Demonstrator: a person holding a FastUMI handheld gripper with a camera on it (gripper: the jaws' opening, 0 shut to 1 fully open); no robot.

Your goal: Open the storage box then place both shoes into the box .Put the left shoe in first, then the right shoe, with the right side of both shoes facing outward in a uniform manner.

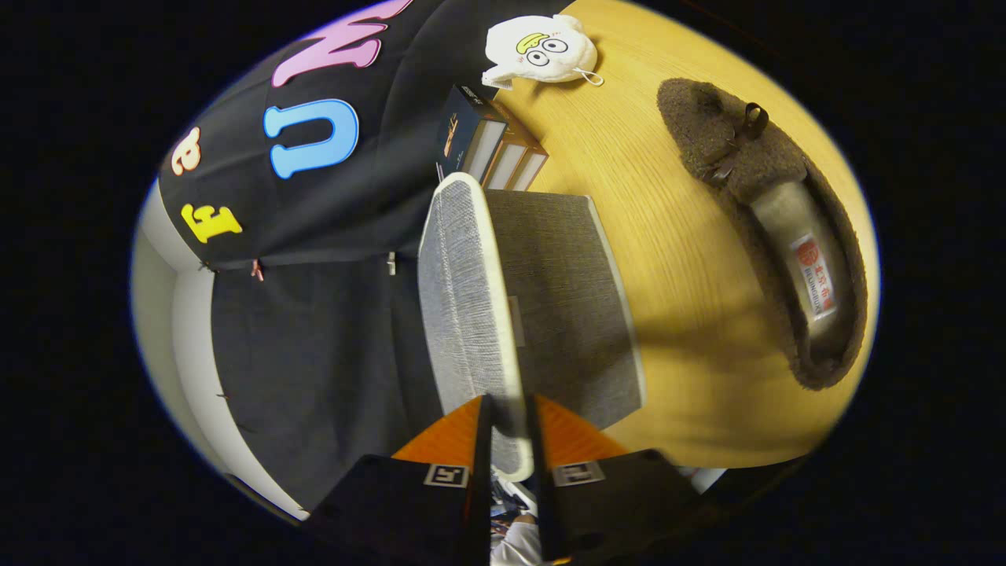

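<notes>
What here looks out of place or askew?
Nothing looks damaged or spilled. The gripper pinches the edge of the storage box's lid, which stands raised. One brown shoe lies on the table beside the box, not yet inside.

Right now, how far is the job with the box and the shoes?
Early stage. The gripper is shut on the lid of the storage box, which stands lifted, so opening is in hand. The brown shoe lies on the table, not yet boxed. Both shoes are left to place.
</notes>
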